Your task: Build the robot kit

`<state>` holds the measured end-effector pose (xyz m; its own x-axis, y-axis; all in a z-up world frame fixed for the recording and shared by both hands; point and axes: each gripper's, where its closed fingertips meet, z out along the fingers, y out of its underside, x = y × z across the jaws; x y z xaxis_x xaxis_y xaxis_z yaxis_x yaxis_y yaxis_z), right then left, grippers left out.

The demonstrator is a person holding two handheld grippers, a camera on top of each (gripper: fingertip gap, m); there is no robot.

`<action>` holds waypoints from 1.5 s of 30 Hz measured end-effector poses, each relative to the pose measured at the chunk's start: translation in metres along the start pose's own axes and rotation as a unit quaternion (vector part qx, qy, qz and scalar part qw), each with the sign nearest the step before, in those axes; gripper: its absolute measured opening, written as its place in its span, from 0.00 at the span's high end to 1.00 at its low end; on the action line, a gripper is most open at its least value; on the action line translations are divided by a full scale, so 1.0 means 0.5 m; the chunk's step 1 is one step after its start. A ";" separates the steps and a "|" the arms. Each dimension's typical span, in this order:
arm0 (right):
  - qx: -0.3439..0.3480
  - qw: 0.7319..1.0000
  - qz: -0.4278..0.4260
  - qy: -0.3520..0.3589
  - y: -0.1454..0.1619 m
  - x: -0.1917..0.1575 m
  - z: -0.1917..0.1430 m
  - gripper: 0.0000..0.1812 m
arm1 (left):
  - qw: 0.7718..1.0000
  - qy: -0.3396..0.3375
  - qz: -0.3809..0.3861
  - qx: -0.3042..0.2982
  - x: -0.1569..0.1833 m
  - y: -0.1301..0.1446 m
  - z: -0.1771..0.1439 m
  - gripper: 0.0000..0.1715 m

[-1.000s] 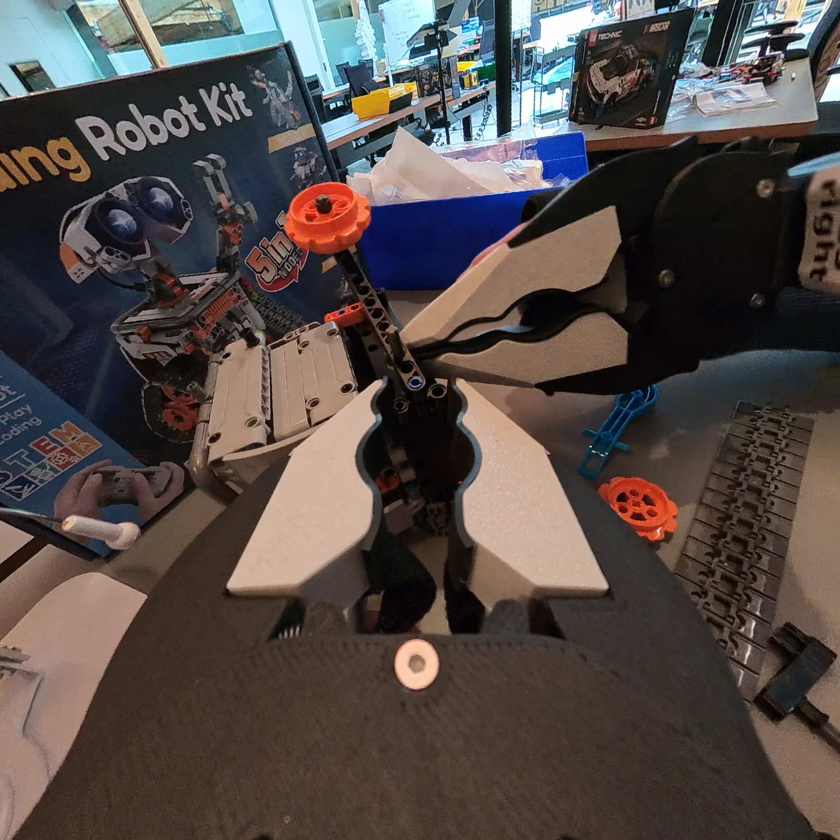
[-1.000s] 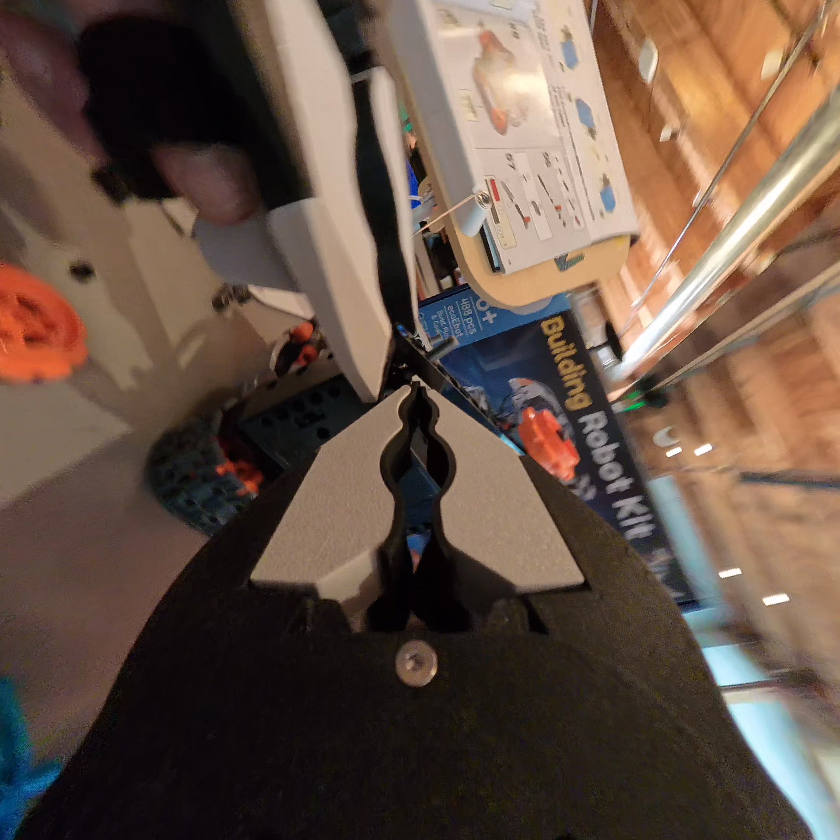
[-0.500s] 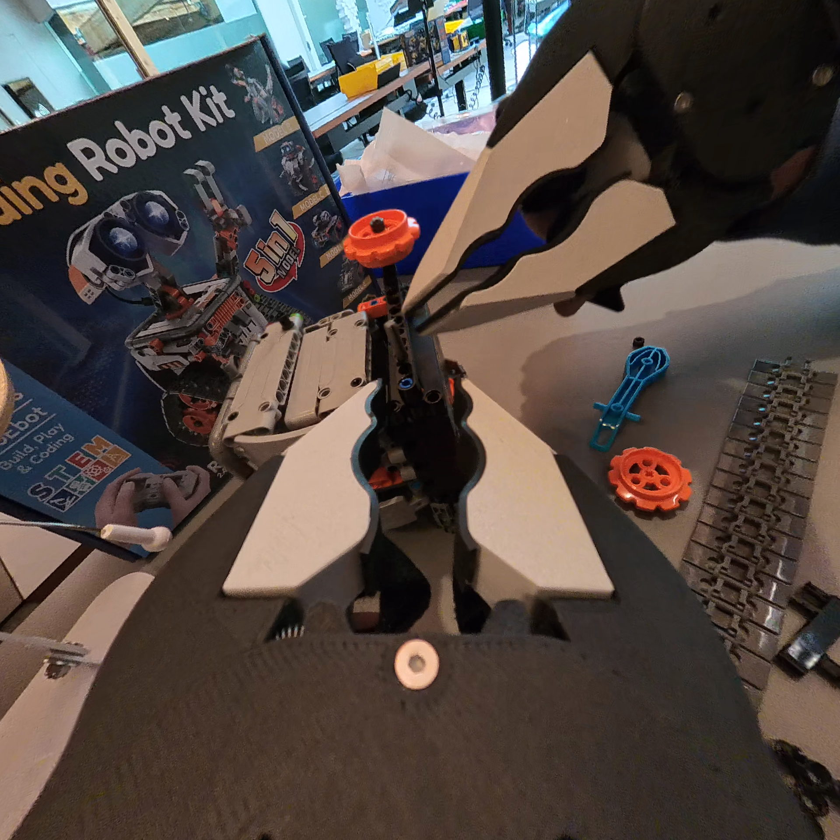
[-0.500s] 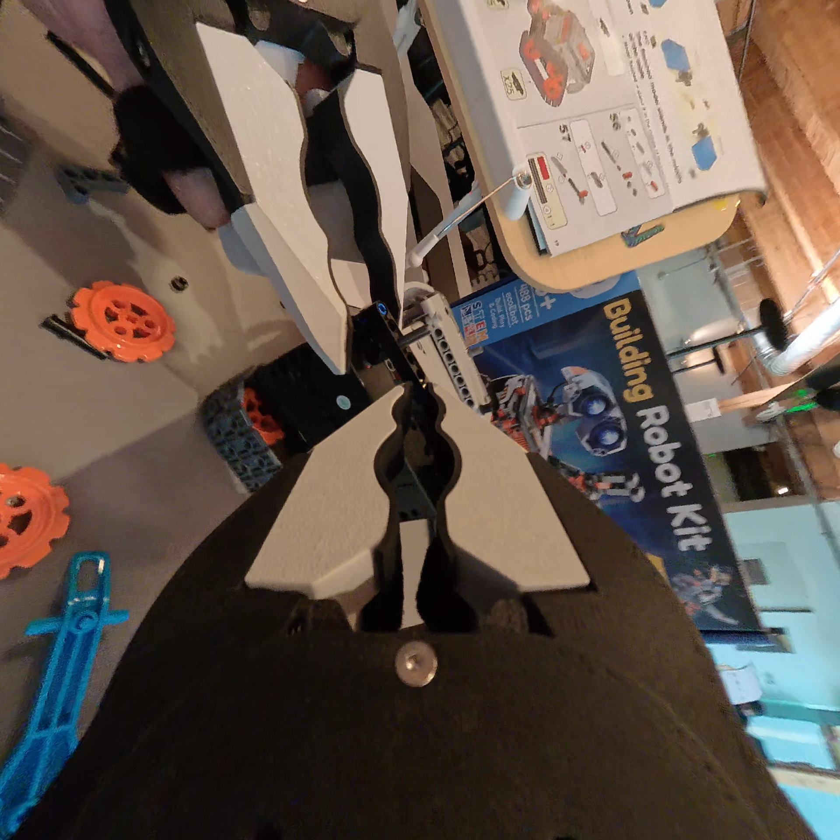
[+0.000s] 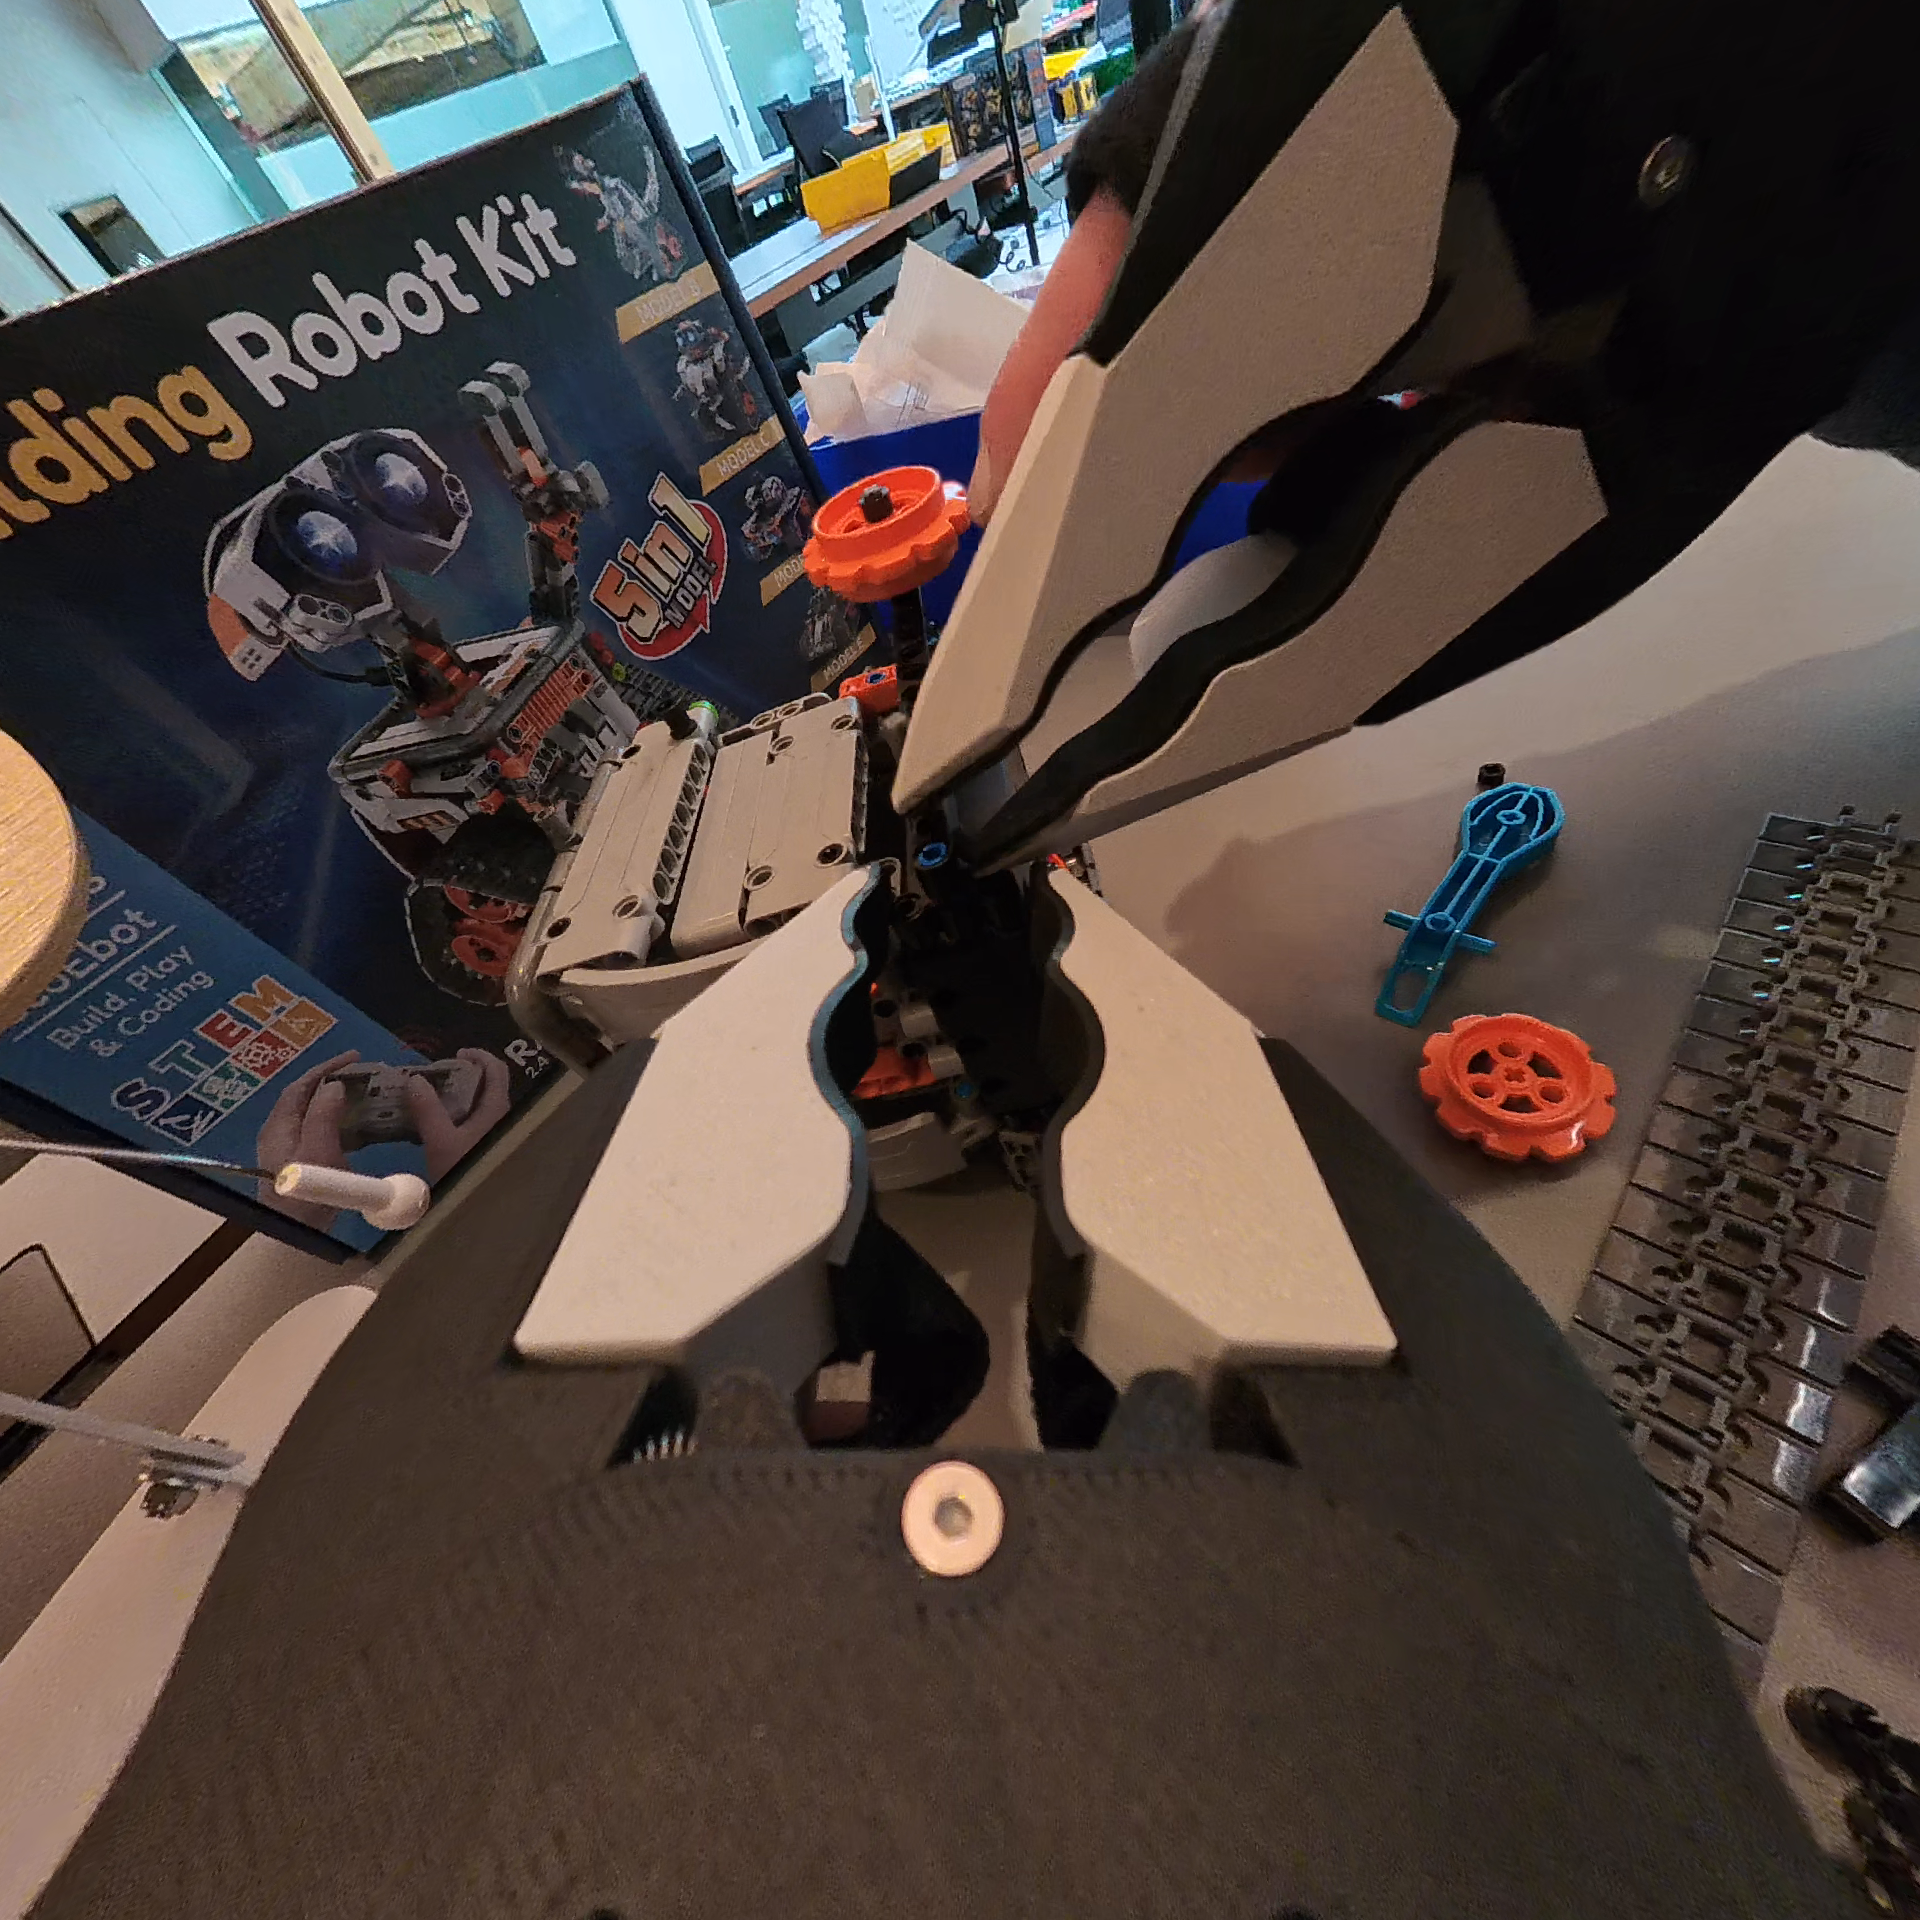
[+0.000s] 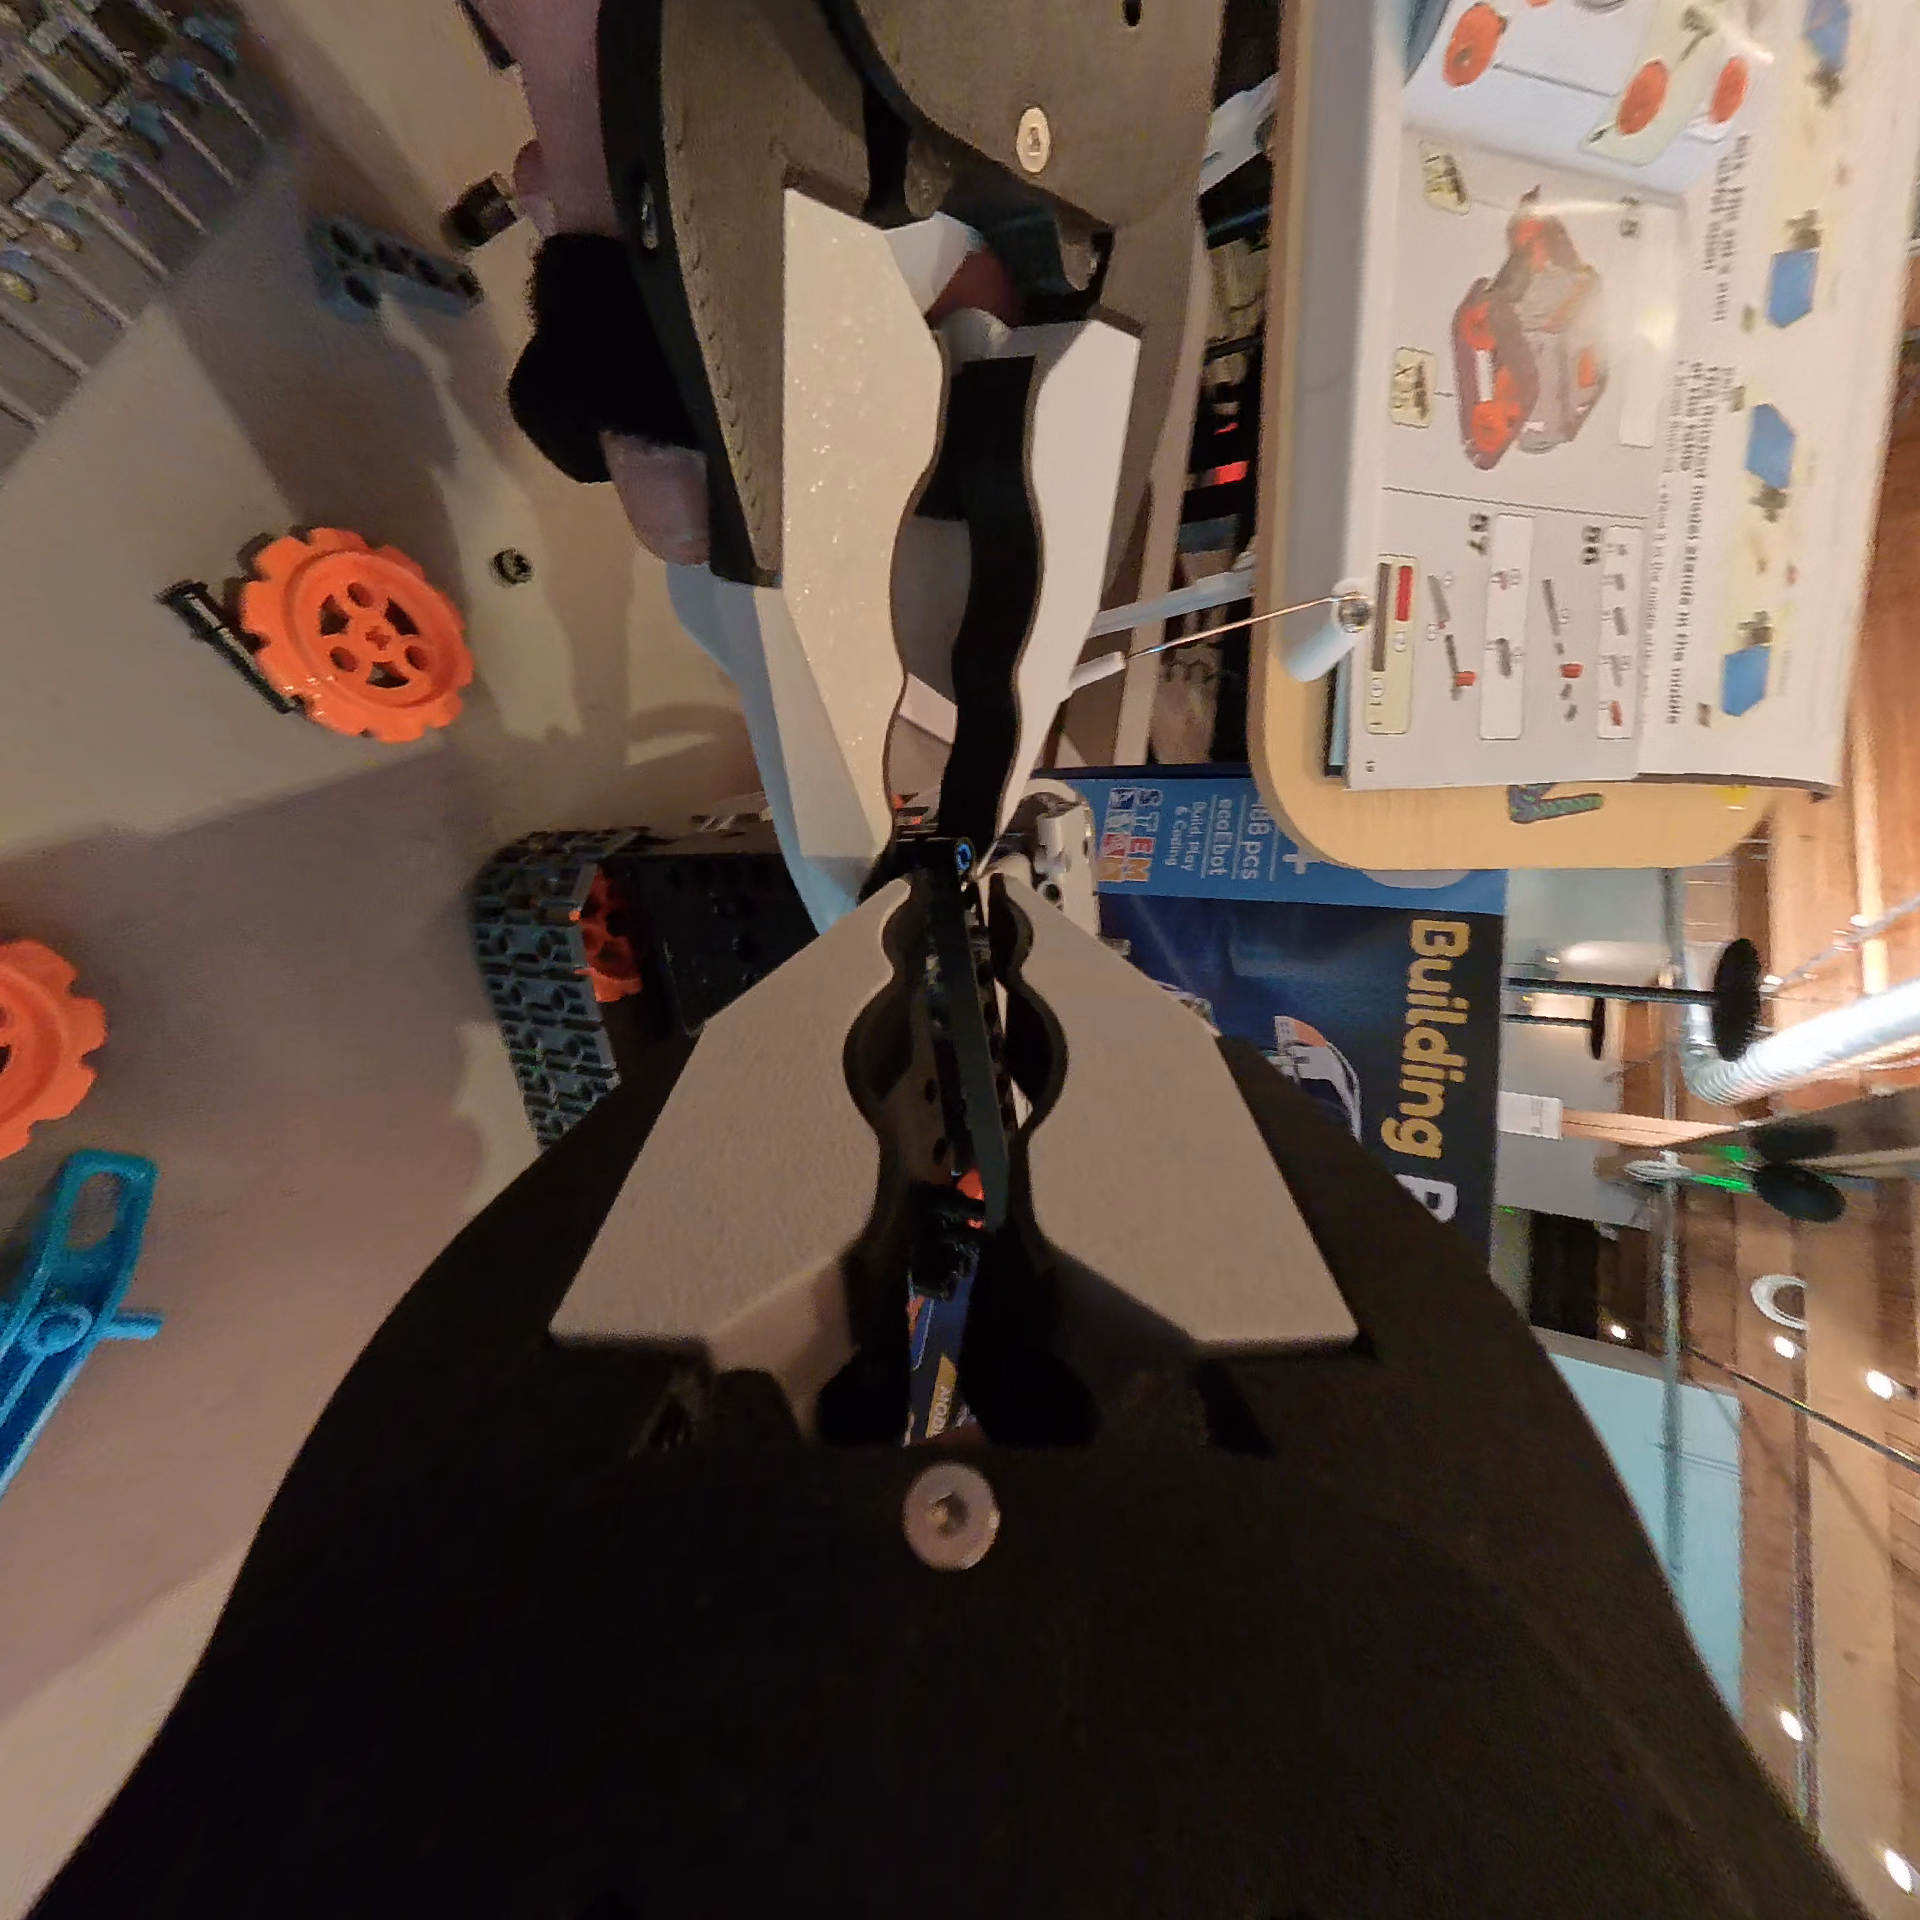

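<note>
A partly built robot model [image 5: 727,842] with grey panels and a black core stands on the grey table [image 5: 1299,831]. My left gripper [image 5: 956,894] is shut on the model's black core and holds it from the near side. A black holed beam [image 5: 914,644] rises from the model, with an orange gear [image 5: 883,530] on top. My right gripper [image 5: 935,821] reaches down from the upper right and is shut on the beam's lower end. In the right wrist view the beam [image 6: 966,1039] lies between my right gripper's [image 6: 951,888] fingers, tip to tip with the left gripper [image 6: 935,821].
A loose orange gear [image 5: 1517,1086], a blue tool [image 5: 1470,894] and a dark track strip [image 5: 1787,1143] lie to the right. The kit box [image 5: 364,520] stands behind the model, a blue bin [image 5: 894,457] farther back. An instruction booklet [image 6: 1558,416] rests on a wooden stand. Less than 4 cm separates the two grippers' tips.
My right gripper has swung from the side to above the model and rolled, keeping its tips at the beam. The beam and gear now stand more upright.
</note>
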<state>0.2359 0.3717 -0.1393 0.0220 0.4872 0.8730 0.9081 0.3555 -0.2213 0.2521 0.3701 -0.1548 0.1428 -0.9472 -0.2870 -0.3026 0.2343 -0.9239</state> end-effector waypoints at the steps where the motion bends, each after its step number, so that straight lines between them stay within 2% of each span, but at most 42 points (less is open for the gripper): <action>1: -0.004 1.000 0.001 -0.014 0.001 -0.003 0.000 0.98 | 1.000 0.001 0.001 0.001 0.000 0.000 0.001 0.85; 8: -0.024 0.995 0.017 -0.092 0.005 -0.007 -0.001 0.97 | 1.000 0.000 0.004 -0.001 0.001 -0.001 0.003 0.85; 12: -0.033 0.997 0.006 -0.073 0.008 -0.005 0.002 0.97 | 1.000 0.001 -0.006 0.004 0.001 -0.001 0.005 0.85; 17: -0.015 0.997 0.035 -0.064 0.007 0.002 -0.013 0.88 | 1.000 0.003 0.001 0.004 0.007 -0.004 0.007 0.85; 27: -0.024 0.994 0.023 -0.107 0.012 -0.005 -0.003 0.95 | 1.000 0.005 -0.006 0.006 0.005 -0.004 0.009 0.85; 35: -0.037 0.990 0.036 -0.133 0.011 -0.009 0.000 0.97 | 1.000 0.010 -0.026 0.010 0.005 -0.005 0.010 0.86; 38: -0.033 0.993 0.030 -0.108 0.012 -0.006 0.002 0.97 | 0.999 0.005 -0.037 0.015 0.001 -0.005 0.011 0.86; 45: -0.016 0.999 0.034 0.007 0.012 0.002 0.008 0.99 | 0.998 -0.005 -0.054 0.019 -0.009 -0.002 0.012 0.86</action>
<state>0.2398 0.3773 -0.1416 0.0899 0.4983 0.8623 0.9168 0.2968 -0.2671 0.2574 0.3756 -0.1544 0.1818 -0.9653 -0.1875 -0.2492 0.1392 -0.9584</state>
